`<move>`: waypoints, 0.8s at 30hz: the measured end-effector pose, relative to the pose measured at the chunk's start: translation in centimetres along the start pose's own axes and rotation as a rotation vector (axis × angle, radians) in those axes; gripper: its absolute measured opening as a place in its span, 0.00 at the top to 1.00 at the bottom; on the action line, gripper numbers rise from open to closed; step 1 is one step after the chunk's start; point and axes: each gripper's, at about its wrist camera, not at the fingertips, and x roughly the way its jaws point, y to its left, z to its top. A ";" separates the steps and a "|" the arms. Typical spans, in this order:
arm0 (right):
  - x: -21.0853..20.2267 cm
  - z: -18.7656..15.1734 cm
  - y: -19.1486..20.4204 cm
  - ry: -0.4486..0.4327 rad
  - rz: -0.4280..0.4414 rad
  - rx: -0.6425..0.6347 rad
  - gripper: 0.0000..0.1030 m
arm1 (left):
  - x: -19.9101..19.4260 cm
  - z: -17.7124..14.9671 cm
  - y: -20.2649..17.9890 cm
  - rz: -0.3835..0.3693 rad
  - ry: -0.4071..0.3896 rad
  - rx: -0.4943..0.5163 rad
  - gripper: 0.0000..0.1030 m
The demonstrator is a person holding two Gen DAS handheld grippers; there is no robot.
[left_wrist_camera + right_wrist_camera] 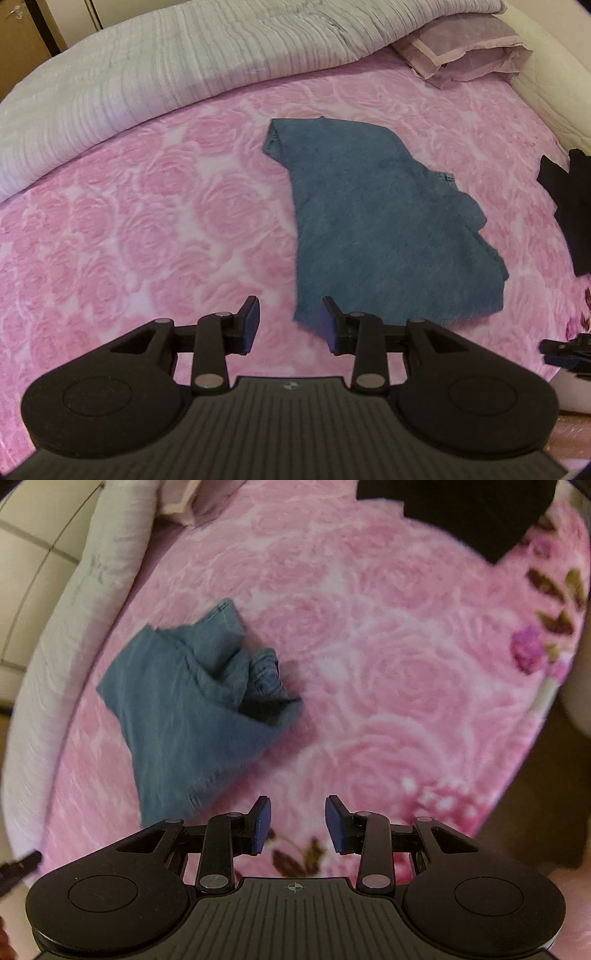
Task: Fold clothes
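Note:
A blue garment [384, 229] lies partly folded on the pink rose-patterned bed cover [147, 221]. My left gripper [290, 325] is open and empty, just in front of the garment's near left corner. In the right wrist view the same garment [184, 716] lies bunched at its right side, to the left of my right gripper [297, 823]. The right gripper is open and empty above the bed cover [388, 664], near the bed's front edge. The right gripper's tip [561, 350] shows at the right edge of the left wrist view.
A grey quilt [166, 66] is piled along the far side of the bed, with a mauve pillow [461, 48] beside it. A black garment [576, 206] lies at the right; it also shows in the right wrist view [472, 509]. A white padded headboard [554, 74] borders the bed.

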 end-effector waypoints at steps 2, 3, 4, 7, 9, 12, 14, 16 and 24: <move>1.9 1.0 -1.4 0.007 0.039 0.064 0.64 | 1.2 1.0 -1.0 -0.001 0.008 -0.003 0.69; 2.9 1.5 -2.1 0.008 0.063 0.103 0.64 | 1.8 1.5 -1.5 -0.002 0.012 -0.004 0.69; 3.8 2.0 -2.7 0.011 0.085 0.142 0.64 | 2.3 1.9 -1.9 -0.001 0.014 -0.006 0.69; 6.6 3.1 -5.0 0.011 0.149 0.290 0.64 | 4.2 3.2 -2.6 0.008 0.032 -0.012 0.69; 8.1 3.7 -6.4 0.006 0.184 0.401 0.64 | 5.4 4.0 -2.9 0.019 0.045 -0.018 0.69; 10.0 4.6 -7.5 0.002 0.216 0.508 0.65 | 6.9 5.2 -3.0 0.034 0.055 -0.028 0.69; 11.5 5.3 -7.7 0.027 0.226 0.547 0.65 | 8.1 6.2 -3.0 0.046 0.063 -0.032 0.68; 13.2 5.8 -7.7 0.078 0.252 0.586 0.65 | 9.1 7.2 -3.0 0.048 0.068 -0.036 0.68; 9.2 7.5 -5.8 -0.123 0.223 0.519 0.99 | 11.5 11.2 -4.1 0.028 0.061 -0.033 0.68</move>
